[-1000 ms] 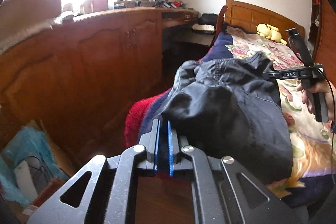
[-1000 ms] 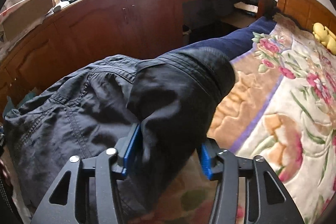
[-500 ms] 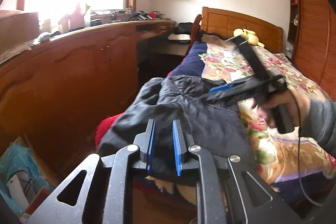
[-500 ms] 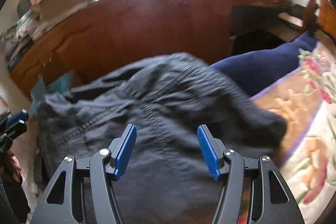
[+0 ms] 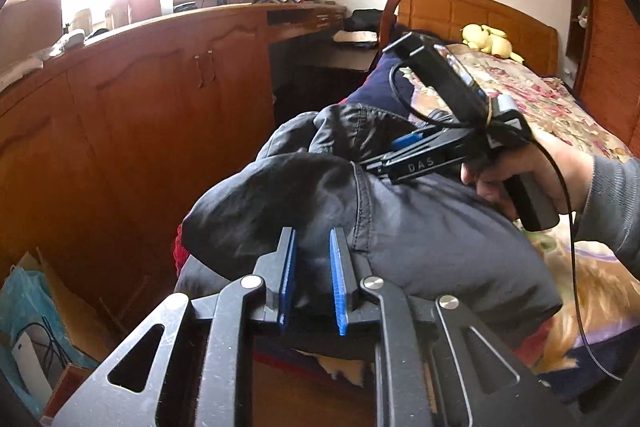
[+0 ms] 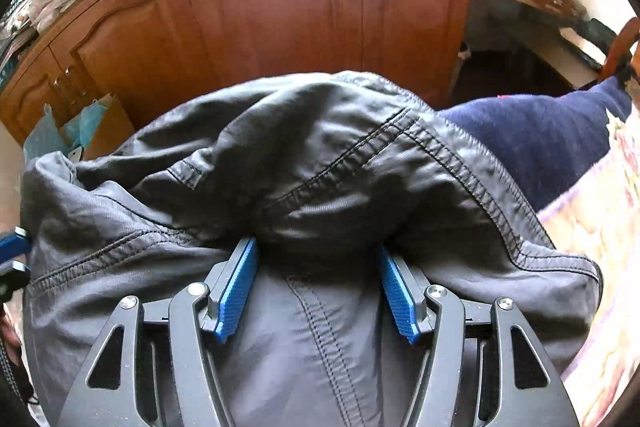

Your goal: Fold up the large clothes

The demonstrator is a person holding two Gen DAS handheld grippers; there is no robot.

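A dark grey garment with stitched seams [image 5: 420, 235] lies bunched at the edge of the bed; it fills the right wrist view [image 6: 320, 167]. My left gripper [image 5: 313, 255] has its blue pads a little apart, with a fold of the garment between them. My right gripper [image 6: 318, 267] is open wide, its pads pushed against a raised fold of cloth. The right gripper also shows in the left wrist view [image 5: 404, 151], held in a hand over the garment's far side.
A flowered bedspread [image 5: 532, 95] covers the bed, with a yellow plush toy [image 5: 486, 41] by the wooden headboard. A wooden cabinet wall [image 5: 160, 99] runs along the left. A cardboard box with blue bags [image 5: 36, 327] stands on the floor. A navy blanket [image 6: 540, 139] lies beside the garment.
My right gripper has let go of the fold it held, swung left and come down on the garment near the left gripper. My left gripper's pads have opened slightly.
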